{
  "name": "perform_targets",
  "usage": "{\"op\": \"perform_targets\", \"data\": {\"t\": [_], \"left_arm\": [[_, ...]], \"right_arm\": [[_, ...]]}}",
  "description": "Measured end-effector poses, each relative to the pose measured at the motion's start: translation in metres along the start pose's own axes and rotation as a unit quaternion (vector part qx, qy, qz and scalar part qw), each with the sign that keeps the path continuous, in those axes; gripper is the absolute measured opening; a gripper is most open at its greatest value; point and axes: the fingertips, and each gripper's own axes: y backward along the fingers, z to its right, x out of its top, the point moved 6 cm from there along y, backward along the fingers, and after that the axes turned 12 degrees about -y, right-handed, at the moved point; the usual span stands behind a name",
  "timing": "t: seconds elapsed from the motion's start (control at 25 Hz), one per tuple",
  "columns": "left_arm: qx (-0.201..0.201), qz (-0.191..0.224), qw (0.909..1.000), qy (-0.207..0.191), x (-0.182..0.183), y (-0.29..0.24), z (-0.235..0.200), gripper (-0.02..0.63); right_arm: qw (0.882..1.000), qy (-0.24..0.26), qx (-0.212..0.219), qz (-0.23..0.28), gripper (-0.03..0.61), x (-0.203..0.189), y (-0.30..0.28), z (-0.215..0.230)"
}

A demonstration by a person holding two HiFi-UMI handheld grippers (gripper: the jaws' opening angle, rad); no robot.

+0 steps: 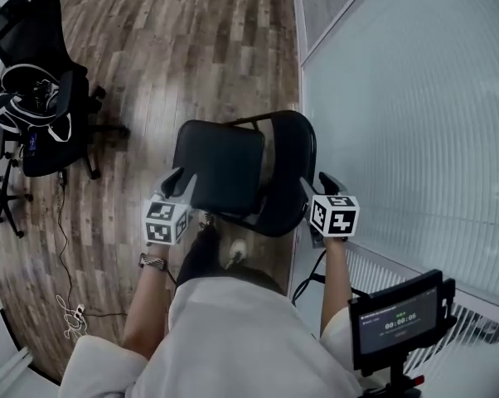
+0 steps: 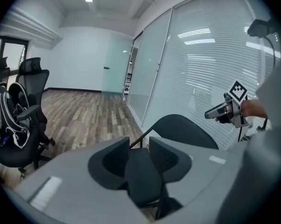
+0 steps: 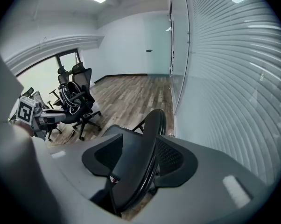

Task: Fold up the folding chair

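Flanking the folding chair (image 1: 251, 191) beside the glass wall (image 1: 399, 98).
Our left tool (image 1: 177, 183) gapes open at its seat (image 1: 219, 164), our right tool (image 1: 320, 186) wide round its backrest (image 1: 289, 168); an office chair (image 1: 42, 114) sits well clear.

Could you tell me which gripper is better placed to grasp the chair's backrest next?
The right gripper: its open jaws frame the backrest's near edge, while the left gripper, also open, is over at the seat.

The folding chair (image 1: 233, 177) stands in the middle, backrest to the right, beside the glass wall (image 1: 415, 98). The left gripper (image 1: 181, 182) is at the seat's near-left corner, the right gripper (image 1: 317, 185) at the backrest's near edge. An office chair (image 1: 42, 98) stands far left, a small screen (image 1: 397, 320) near right
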Motion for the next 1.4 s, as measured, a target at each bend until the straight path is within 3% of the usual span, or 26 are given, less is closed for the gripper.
{"op": "perform_targets", "data": {"t": [0.28,0.52,0.88,0.92,1.2,1.4], "left_arm": [[-0.024,-0.040,0.9989,0.008,-0.025,-0.014,-0.011,0.130],[-0.035,-0.073,0.9966,0.017,-0.045,-0.026,-0.020,0.130],[-0.033,-0.125,0.9915,0.017,-0.089,-0.057,-0.032,0.130],[-0.035,-0.128,0.9910,0.020,-0.092,-0.061,-0.034,0.130],[-0.035,-0.151,0.9867,0.049,-0.124,-0.088,-0.055,0.130],[-0.030,-0.163,0.9793,0.116,-0.151,-0.108,-0.071,0.133]], "right_arm": [[0.999,-0.028,-0.026,-0.016,0.230,0.000,-0.020,0.012],[0.998,-0.024,-0.037,-0.041,0.244,0.001,-0.046,0.026],[0.996,-0.017,-0.054,-0.068,0.230,-0.016,-0.068,0.045],[0.996,-0.015,-0.060,-0.067,0.207,-0.016,-0.068,0.045],[0.995,-0.036,-0.063,-0.071,0.206,-0.017,-0.070,0.051],[0.993,-0.048,-0.067,-0.088,0.207,-0.018,-0.067,0.059]]}}
